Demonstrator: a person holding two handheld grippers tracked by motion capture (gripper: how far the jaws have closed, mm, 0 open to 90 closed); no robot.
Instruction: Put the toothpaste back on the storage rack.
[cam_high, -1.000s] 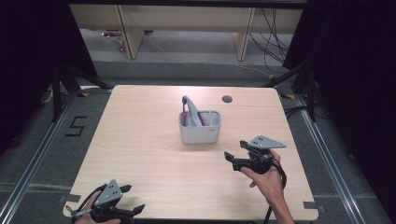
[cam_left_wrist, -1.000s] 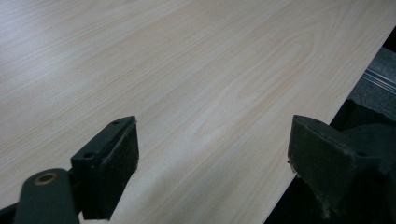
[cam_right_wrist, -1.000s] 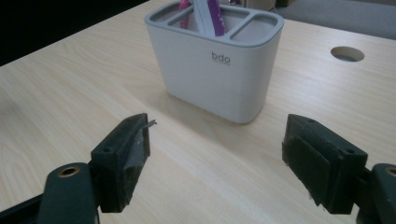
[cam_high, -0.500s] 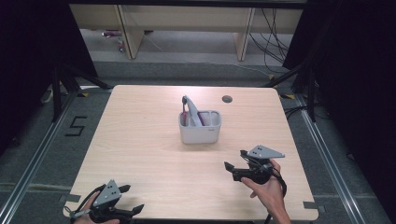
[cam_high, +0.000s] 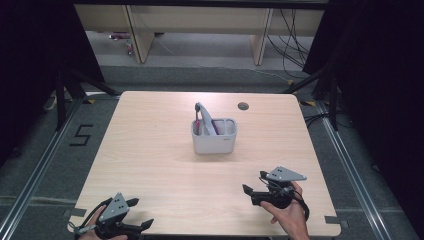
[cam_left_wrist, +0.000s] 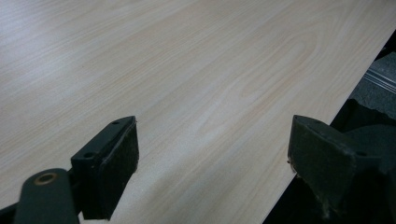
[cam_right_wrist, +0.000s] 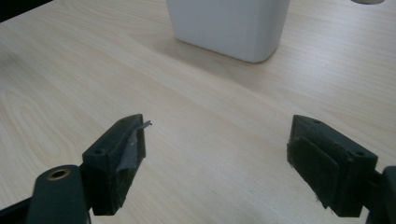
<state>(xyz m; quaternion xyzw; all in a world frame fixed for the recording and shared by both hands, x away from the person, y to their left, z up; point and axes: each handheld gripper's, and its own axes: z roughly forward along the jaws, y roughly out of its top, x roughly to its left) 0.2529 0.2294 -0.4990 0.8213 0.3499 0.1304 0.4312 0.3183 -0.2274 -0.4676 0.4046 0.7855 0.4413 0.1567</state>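
- Right gripper (cam_high: 253, 189): over the last second it has drawn back from mid-table toward the near right edge of the table (cam_high: 150, 150). Its jaws stand wide apart and hold nothing; in the right gripper view bare wood shows between them.
- Left gripper (cam_high: 142, 212): it lies at the near left corner, much as a second ago, jaws spread and empty. The left gripper view shows plain tabletop and the table's edge between the jaws.
- White caddy (cam_high: 214, 136): it stands upright near the table's centre, well apart from both grippers, unmoved across the three high views. In the right gripper view its lower wall (cam_right_wrist: 229, 25) lies straight ahead of the jaws.
- Grey-handled tool (cam_high: 201, 112): it leans in the caddy's left compartment and rises above the rim; something pinkish lies beside it, too small to identify.
- Reading: with both grippers pulled back to the near edge, empty, and the tool seated in the caddy, the work appears finished or paused, not mid-grasp.
- A small dark round mark (cam_high: 243, 106) sits near the table's far edge, untouched.
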